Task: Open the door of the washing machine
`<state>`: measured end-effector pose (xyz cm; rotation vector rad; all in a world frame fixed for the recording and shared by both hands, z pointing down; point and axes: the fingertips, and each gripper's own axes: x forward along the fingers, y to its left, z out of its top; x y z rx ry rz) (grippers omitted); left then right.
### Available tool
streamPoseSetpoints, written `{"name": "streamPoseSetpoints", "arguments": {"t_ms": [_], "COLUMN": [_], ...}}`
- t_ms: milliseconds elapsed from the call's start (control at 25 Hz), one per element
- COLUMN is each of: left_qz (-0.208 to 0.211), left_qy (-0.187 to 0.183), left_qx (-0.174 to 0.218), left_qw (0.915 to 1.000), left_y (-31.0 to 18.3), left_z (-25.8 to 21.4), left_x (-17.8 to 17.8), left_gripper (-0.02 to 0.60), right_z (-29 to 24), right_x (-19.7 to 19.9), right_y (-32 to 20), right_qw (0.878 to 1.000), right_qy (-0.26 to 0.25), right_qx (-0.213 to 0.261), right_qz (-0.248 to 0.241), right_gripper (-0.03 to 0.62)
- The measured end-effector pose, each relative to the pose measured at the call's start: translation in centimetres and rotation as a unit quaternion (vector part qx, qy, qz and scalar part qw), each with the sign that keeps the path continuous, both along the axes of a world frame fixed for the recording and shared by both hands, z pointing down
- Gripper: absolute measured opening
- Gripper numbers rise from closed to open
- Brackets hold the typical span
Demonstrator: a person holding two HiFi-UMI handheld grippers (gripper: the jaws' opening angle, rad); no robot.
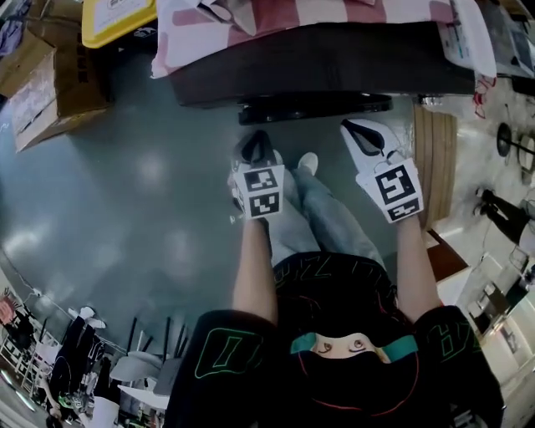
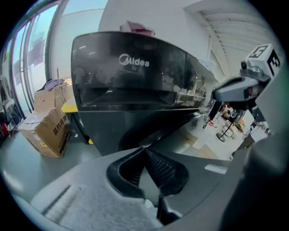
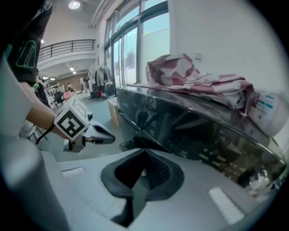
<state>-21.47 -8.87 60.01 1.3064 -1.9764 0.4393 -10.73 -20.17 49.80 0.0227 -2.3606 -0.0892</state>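
- Your left gripper has its jaws pressed together with nothing between them; it points forward and down at the washing machine.
- Your right gripper is likewise closed and empty, held just to the right of the left one and a little nearer the machine's front.
- The washing machine stands ahead of you on the grey floor, dark-fronted. Neither gripper touches it.
- In the left gripper view, the machine's glossy control panel fills the middle. Below it, the round door shows as a dark curve just above your closed jaws, close but apart from them.
- In the right gripper view, the machine's front runs off to the right beyond your jaws, and your left gripper hangs to their left.
- A pink-and-white cloth lies crumpled on the machine's top.
- A cardboard box sits on the floor to the machine's left, well apart from both grippers.
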Motion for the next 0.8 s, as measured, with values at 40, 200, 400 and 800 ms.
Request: {"name": "streamPoseSetpoints", "arguments": {"t_ms": [40, 200, 400, 800], "left_qz": [0.008, 0.051, 0.119, 0.174], "left_qy": [0.0, 0.005, -0.009, -0.047], "left_qx": [-0.011, -0.046, -0.078, -0.116], "left_qw": [0.9999, 0.9976, 0.9897, 0.9769], "left_y": [0.3, 0.3, -0.5, -1.2], "left_z": [0.8, 3.2, 5.1, 8.0], "left_x": [-0.2, -0.7, -0.8, -1.2], "left_gripper": [0.009, 0.155, 0.187, 0.16], "right_z": [0.3, 1.7, 3.5, 7.2], "right_x": [-0.3, -1.0, -1.2, -1.7], "right_y": [0.3, 1.2, 1.4, 0.6], "right_qw": [1.0, 0.996, 0.979, 0.943], "right_qy": [0.01, 0.048, 0.111, 0.188], "right_qx": [0.01, 0.037, 0.109, 0.191], "right_qz": [-0.016, -0.068, -0.128, -0.195], "right_gripper": [0.003, 0.106, 0.137, 0.143]}}
